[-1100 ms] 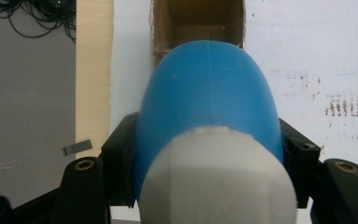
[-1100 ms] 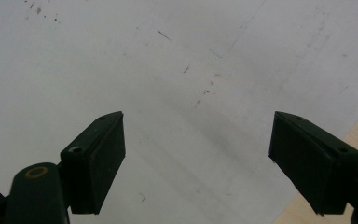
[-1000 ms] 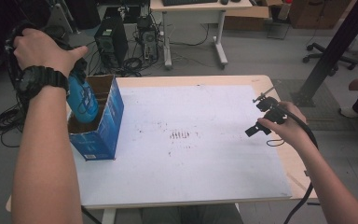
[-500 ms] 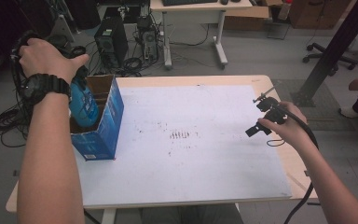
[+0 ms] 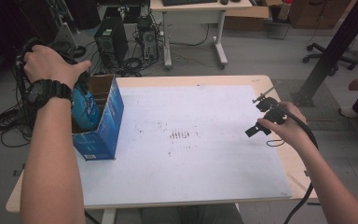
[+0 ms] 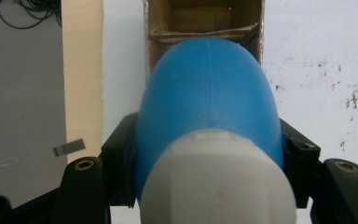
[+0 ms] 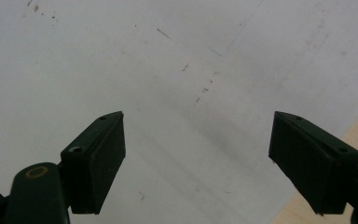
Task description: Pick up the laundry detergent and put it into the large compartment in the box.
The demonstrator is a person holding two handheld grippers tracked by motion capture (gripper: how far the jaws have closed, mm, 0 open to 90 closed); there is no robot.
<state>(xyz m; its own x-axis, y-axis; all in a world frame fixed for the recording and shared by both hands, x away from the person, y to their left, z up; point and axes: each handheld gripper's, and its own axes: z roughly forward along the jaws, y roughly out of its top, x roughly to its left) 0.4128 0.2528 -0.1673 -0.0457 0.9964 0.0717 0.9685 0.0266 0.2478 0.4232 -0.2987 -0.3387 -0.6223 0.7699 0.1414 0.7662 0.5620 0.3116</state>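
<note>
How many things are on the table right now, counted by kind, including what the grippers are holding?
Blue bottles: 1, held in the left gripper over the box
Blue cardboard boxes: 1
Grippers: 2, the right gripper holding nothing
Total: 4

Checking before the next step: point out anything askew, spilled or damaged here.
Nothing spilled or damaged. The white board carries brown specks near its middle, and the blue bottle in the left claw hangs partway into the open box.
</note>
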